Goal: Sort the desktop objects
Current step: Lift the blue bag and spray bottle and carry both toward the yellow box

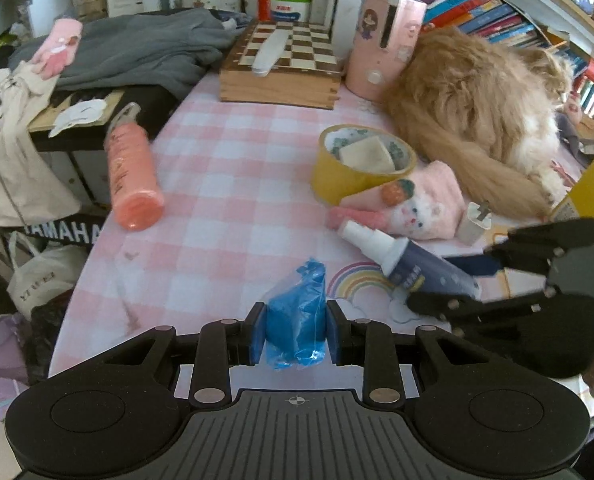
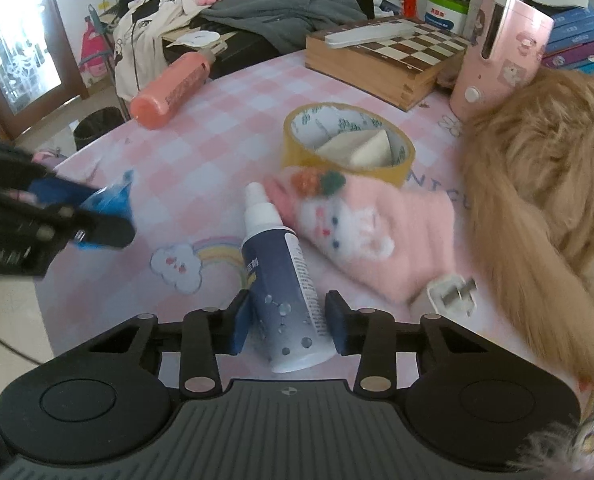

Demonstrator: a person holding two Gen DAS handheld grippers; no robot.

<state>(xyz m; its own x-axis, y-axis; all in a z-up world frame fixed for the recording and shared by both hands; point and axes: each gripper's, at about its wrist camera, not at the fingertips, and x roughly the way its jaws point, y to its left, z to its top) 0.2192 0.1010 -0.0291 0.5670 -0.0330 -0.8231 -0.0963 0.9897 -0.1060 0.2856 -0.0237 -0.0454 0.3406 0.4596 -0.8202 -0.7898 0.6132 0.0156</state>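
My left gripper [image 1: 295, 334] is shut on a blue plastic-wrapped packet [image 1: 295, 320] just above the pink checked desk [image 1: 217, 184]; it also shows in the right wrist view [image 2: 109, 204]. My right gripper [image 2: 287, 322] is open, its jaws on either side of a navy spray bottle [image 2: 285, 284] with a white cap that lies on the desk. The jaws stand close to the bottle, with a gap on the right side. The bottle also shows in the left wrist view [image 1: 409, 260].
A pink bunny glove [image 2: 361, 232], a white plug [image 2: 453, 292], a yellow tape roll [image 2: 349, 144], an orange bottle [image 2: 173, 90], a chessboard box [image 2: 385, 56] and a pink canister [image 2: 497, 52] lie around. A ginger cat [image 2: 545, 168] sleeps at the right.
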